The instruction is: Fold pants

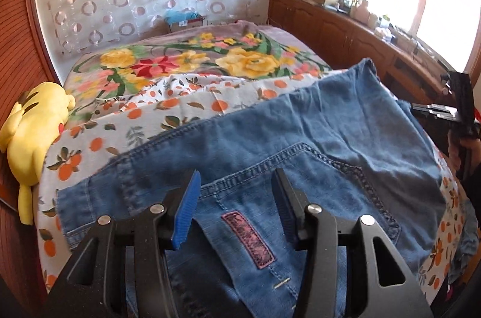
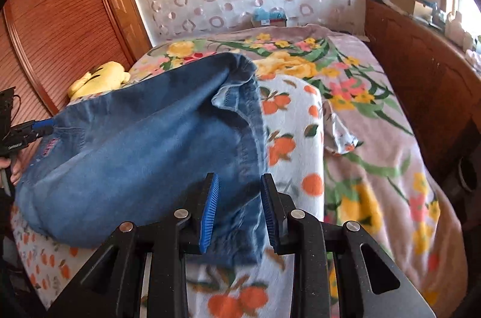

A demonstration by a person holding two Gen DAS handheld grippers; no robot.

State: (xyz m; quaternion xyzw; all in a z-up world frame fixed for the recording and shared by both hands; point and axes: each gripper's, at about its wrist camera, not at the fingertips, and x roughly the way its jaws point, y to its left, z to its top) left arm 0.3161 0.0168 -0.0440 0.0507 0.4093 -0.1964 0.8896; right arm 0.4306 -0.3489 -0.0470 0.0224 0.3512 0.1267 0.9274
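Denim: one pair of jeans (image 1: 300, 137) on bed; left gripper (image 1: 237, 197), right gripper (image 2: 239, 197), fingers apart, gripping nothing.

The bed (image 2: 399, 176) carries everything. A pinkish blanket with large yellow and red flowers (image 1: 192, 59) covers its far part and runs down the window side. A white sheet printed with oranges (image 1: 180, 113) lies over the near part, one edge rumpled and turned up on the flowered blanket. Blue denim pants (image 1: 300, 143) lie spread on the orange-print sheet, a pink patch on the fabric facing up. A yellow plush toy (image 1: 33, 134) rests at the bed's edge, against the wooden wardrobe.
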